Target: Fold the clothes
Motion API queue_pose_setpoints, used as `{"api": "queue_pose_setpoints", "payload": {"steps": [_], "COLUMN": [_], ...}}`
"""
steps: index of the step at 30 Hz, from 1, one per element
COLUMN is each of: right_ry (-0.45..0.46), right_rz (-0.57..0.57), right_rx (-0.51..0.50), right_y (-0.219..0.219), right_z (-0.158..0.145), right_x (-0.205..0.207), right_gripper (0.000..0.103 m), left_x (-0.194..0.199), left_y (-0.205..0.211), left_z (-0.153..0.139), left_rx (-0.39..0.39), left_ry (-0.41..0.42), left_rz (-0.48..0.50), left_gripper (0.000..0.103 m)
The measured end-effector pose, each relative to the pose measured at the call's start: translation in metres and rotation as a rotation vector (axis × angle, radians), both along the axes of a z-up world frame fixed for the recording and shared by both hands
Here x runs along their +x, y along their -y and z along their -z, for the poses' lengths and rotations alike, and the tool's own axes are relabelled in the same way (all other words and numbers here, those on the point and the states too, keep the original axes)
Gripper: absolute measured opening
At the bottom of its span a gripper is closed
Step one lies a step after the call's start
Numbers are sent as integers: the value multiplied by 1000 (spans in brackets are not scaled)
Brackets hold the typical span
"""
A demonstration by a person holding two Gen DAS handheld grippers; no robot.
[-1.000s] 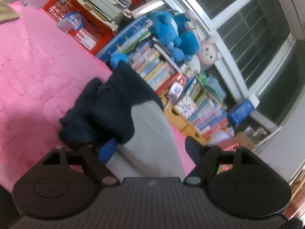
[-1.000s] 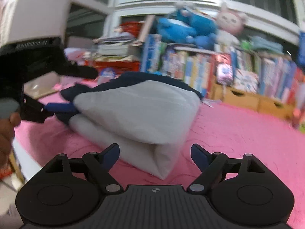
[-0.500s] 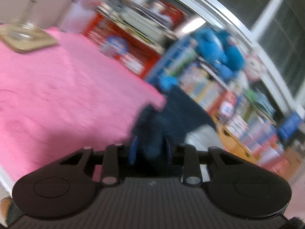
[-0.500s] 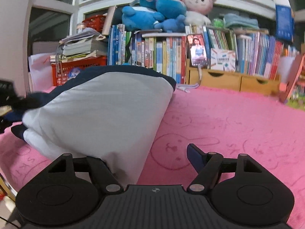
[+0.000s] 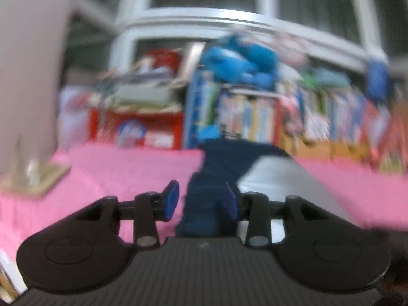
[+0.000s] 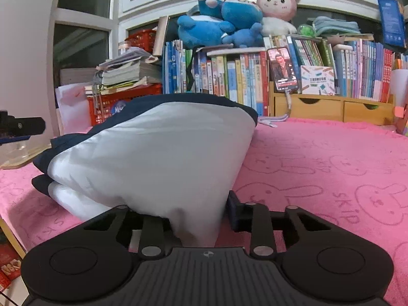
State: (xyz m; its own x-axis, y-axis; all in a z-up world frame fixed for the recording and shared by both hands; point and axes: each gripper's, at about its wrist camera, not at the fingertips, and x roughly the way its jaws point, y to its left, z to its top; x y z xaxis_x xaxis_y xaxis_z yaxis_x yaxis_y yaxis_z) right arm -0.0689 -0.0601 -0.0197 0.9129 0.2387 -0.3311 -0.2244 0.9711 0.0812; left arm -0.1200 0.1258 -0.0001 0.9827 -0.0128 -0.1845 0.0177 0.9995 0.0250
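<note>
Both tongs had shifted their hold within the last second. Right gripper (image 6: 201,219): jaws, wide apart a second before, were closing on the white corner of the garment (image 6: 158,158); cloth bunched between them, right pad against it, left pad hidden under the fold. Left gripper (image 5: 201,201): had pinched the navy end half a second earlier, now its jaws were opening again; navy cloth sat between the pads (image 5: 171,200), the left one clear of it. View blurred, wrist mid-roll.

Garment lay as a folded bundle on the pink cover (image 6: 331,168), navy under white, in front of the bookshelf (image 6: 255,76).

Judgement: left end let go, right corner taken up. Likely the next fold, or carrying the bundle off.
</note>
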Motion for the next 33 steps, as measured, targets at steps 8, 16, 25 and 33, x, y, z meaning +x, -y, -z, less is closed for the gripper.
{"api": "queue_pose_setpoints", "payload": {"steps": [8, 16, 25, 33], "right_ry": [93, 124, 118, 132], "right_rz": [40, 22, 31, 22], "right_rx": [-73, -110, -133, -128], "right_y": [12, 24, 22, 22], "right_z": [-19, -20, -12, -11], "right_x": [2, 9, 8, 7], "right_gripper": [20, 19, 19, 19], "left_x": [-11, 16, 33, 32], "left_y": [78, 140, 136, 74], "left_z": [12, 42, 84, 91], "left_rx": [462, 846, 1196, 1202], "left_ry": [68, 110, 74, -122], "left_rz": [300, 421, 390, 195], "left_gripper": [56, 57, 9, 7]}}
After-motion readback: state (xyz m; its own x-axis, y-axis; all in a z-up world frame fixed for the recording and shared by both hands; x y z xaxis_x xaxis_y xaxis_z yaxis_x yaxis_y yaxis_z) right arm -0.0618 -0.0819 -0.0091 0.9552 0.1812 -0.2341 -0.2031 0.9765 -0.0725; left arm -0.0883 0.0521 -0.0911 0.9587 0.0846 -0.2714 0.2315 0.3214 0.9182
